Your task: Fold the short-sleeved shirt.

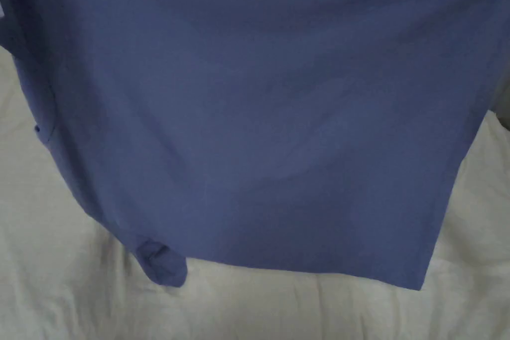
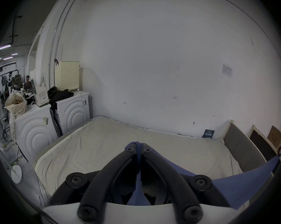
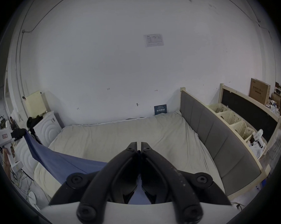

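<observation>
Head view: blue shirt [image 1: 259, 122] hangs spread, smooth, one sleeve crumpled.

**Blue shirt over a cream bed, black grippers against a white wall**

The short-sleeved shirt [image 1: 259, 122] is a plain, even blue with no print or stripe. Under it the bed sheet [image 1: 60, 276] is a pale cream, also unpatterned. The left gripper [image 2: 137, 148] and the right gripper [image 3: 139, 145] are both black with white housings. The headboard [image 3: 217, 140] is grey in padded panels, framed in light wood. The wall [image 3: 104, 57] is white. 2 washing machines [image 2: 75, 112] are white with raised concentric rings on their sides. The laundry basket [image 2: 67, 75] on top is cream with a perforated dot pattern. The cardboard box [image 3: 259, 91] is brown.
</observation>
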